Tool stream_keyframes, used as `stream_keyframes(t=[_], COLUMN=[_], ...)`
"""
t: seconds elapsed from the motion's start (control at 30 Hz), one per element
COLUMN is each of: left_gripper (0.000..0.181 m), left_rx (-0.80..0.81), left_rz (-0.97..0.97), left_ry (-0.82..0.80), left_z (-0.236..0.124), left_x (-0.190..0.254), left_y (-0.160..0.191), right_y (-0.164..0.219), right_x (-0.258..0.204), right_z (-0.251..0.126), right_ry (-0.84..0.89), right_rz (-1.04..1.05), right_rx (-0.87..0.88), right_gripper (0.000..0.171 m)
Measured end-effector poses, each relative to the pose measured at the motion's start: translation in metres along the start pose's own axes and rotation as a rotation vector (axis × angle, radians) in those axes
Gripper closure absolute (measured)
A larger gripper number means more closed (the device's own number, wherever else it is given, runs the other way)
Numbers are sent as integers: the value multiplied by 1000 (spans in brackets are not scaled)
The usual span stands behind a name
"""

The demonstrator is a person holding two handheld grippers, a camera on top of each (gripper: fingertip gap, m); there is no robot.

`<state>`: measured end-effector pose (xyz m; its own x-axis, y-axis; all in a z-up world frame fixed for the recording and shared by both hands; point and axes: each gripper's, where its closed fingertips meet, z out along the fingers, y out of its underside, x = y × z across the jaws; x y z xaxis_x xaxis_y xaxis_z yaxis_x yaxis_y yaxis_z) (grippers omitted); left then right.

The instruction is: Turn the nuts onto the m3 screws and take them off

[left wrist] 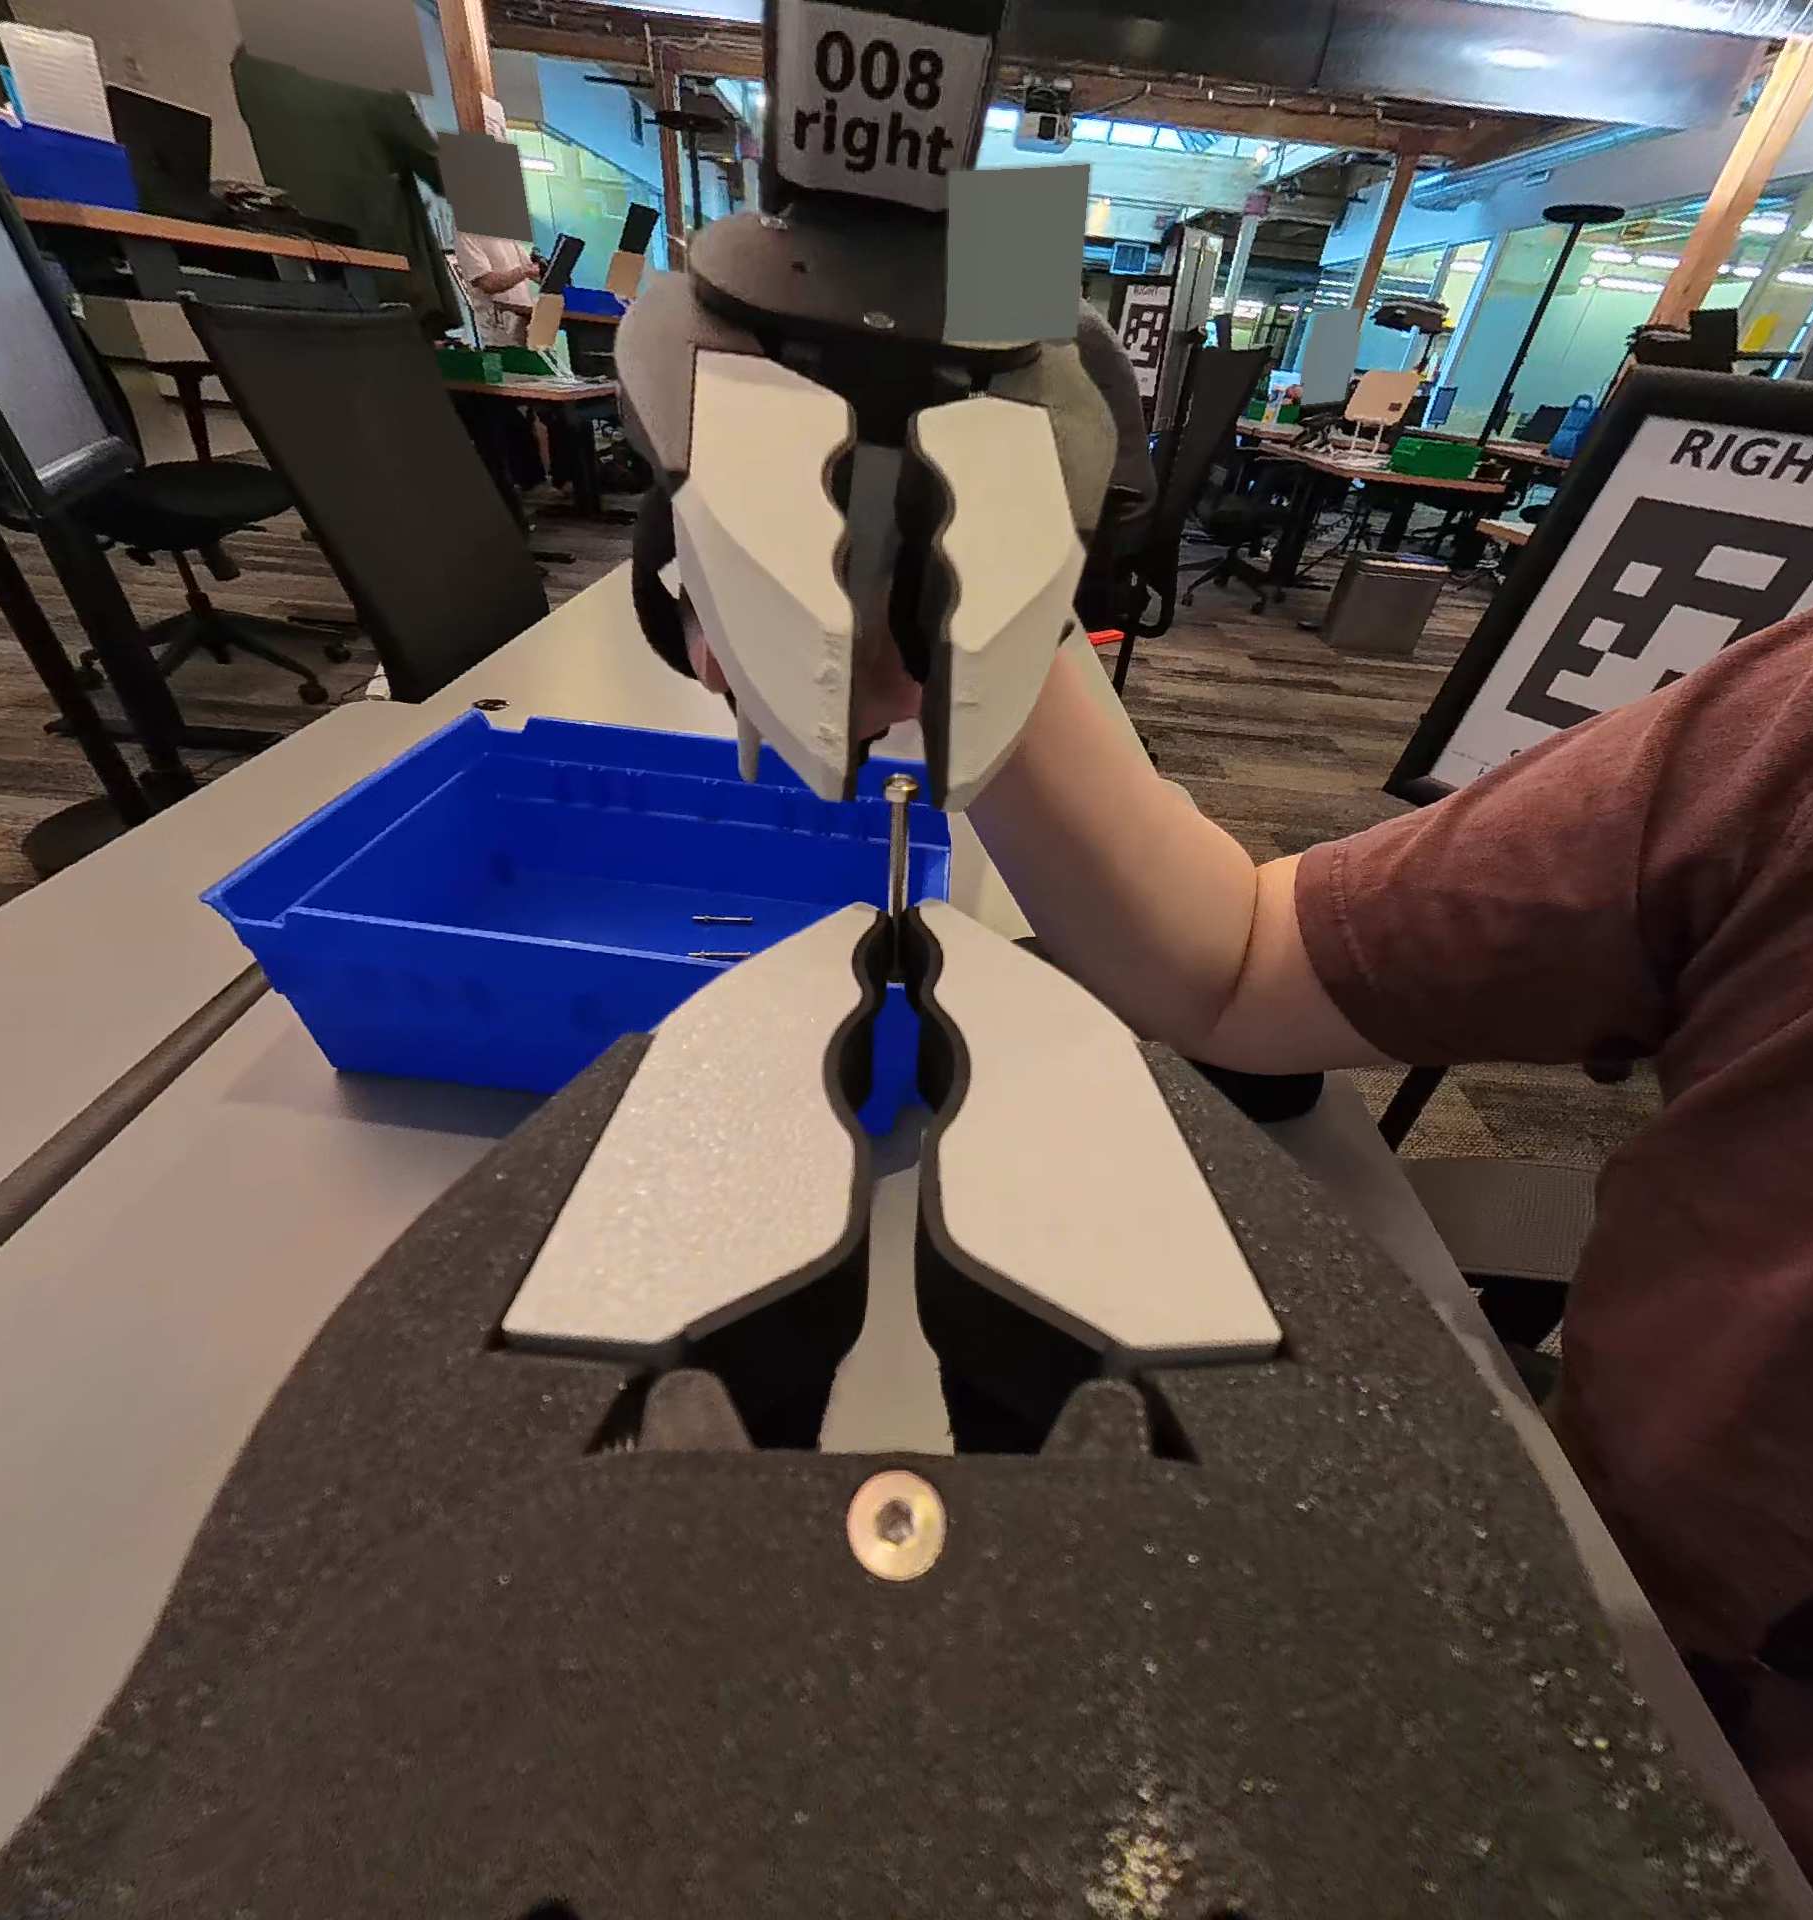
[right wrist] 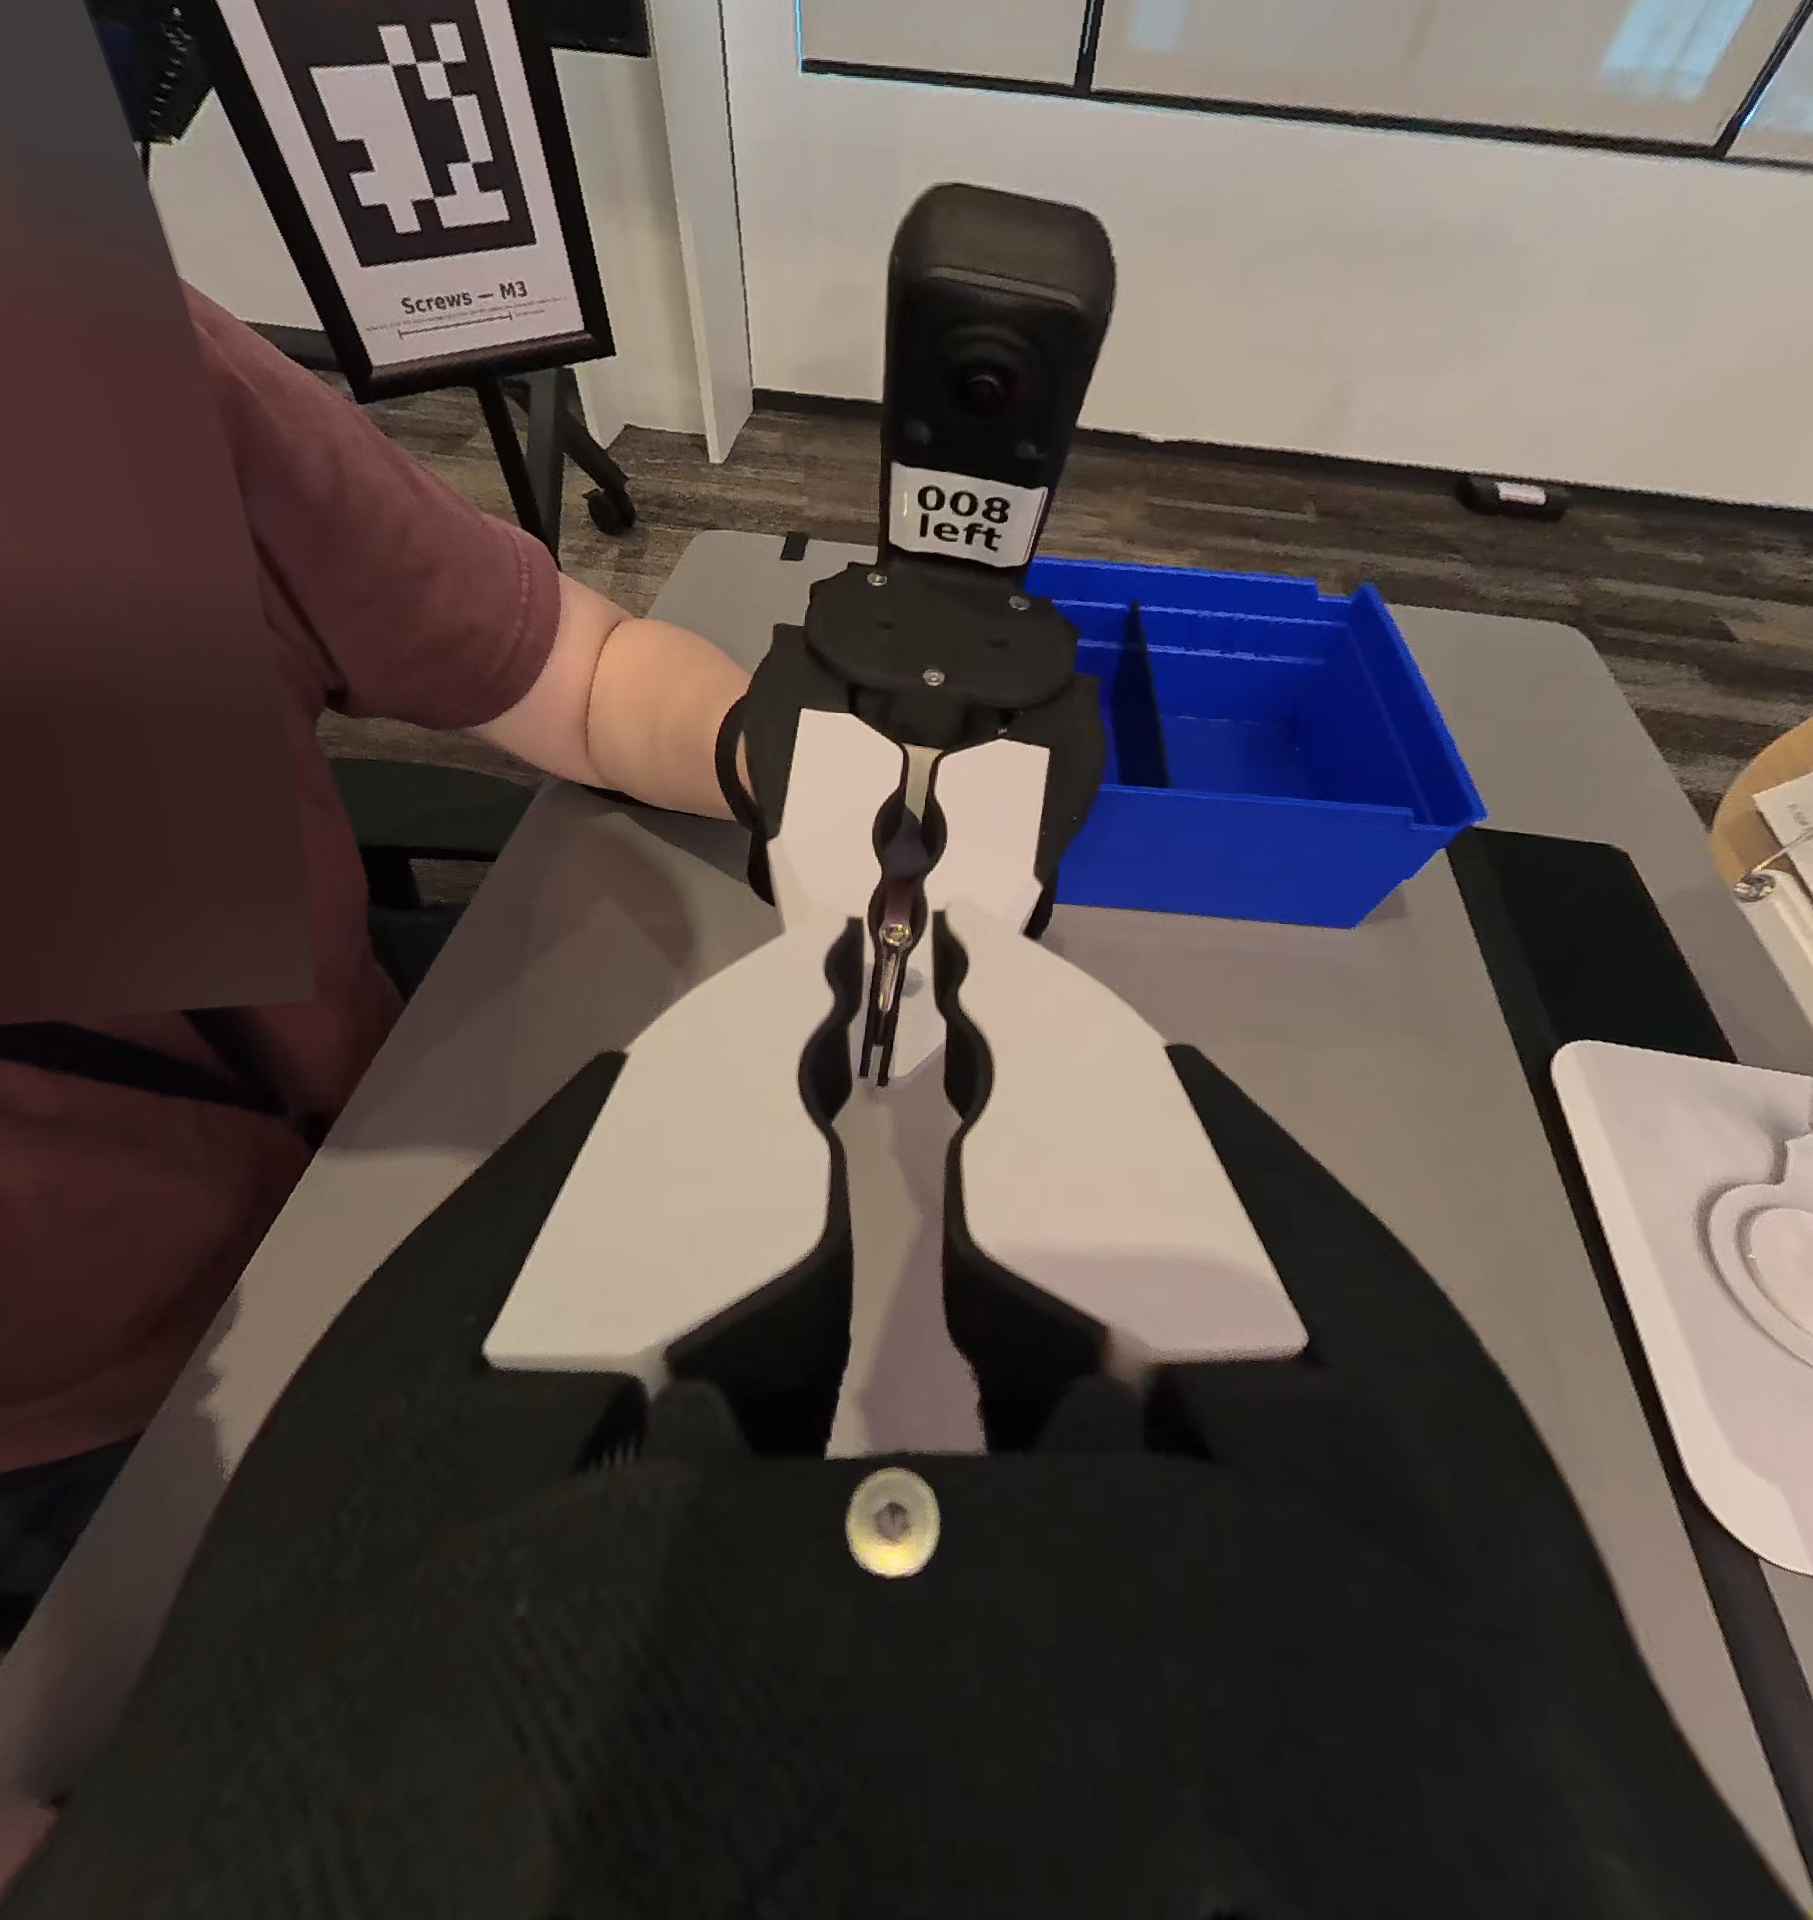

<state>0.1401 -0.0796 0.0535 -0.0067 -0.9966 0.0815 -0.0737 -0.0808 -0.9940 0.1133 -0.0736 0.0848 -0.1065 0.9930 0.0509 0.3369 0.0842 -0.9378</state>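
My left gripper (left wrist: 894,920) is shut on the lower end of a thin metal screw (left wrist: 897,852) and holds it upright above the grey table (left wrist: 154,1299). My right gripper (left wrist: 891,795) comes down from above. Its white fingers stand slightly apart on either side of the screw's top end, with a gap showing. In the right wrist view my right gripper (right wrist: 897,935) faces the left gripper (right wrist: 897,899), and the screw (right wrist: 886,987) lies between the right fingertips. I cannot make out a nut. Two more screws (left wrist: 720,935) lie in the blue bin (left wrist: 414,935).
The blue bin (right wrist: 1245,831) has a divider and stands just behind the grippers. A white sheet (right wrist: 1712,1247) and a clipboard (right wrist: 1795,831) lie at the table's right. The person's forearm (left wrist: 1141,914) reaches in from the right. Marker boards and office chairs stand around. The tips of both grippers are at nearly the same place.
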Motion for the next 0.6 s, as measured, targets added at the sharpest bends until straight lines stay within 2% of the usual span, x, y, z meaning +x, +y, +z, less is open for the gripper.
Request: stream_keyframes(t=[0.1,0.27,0.43,0.53,0.6], left_gripper=[179,180,180,180,180], left_rx=[-4,-17,-49,-60,-48], left_rz=[4,23,66,74,70], left_ry=[-10,-77,-269,-313,-308], left_z=[0,-1,-8,-11,-12], left_x=[-1,-10,-35,-41,-40], left_y=[1,2,4,5,3], right_y=[2,4,7,11,13], right_x=[0,6,27,34,36], right_z=[0,1,6,9,10], right_ry=[-9,27,171,235,259], right_rz=[5,53,199,226,176], right_rx=[-8,-21,-56,-81,-106], right_gripper=[165,165,165,165,149])
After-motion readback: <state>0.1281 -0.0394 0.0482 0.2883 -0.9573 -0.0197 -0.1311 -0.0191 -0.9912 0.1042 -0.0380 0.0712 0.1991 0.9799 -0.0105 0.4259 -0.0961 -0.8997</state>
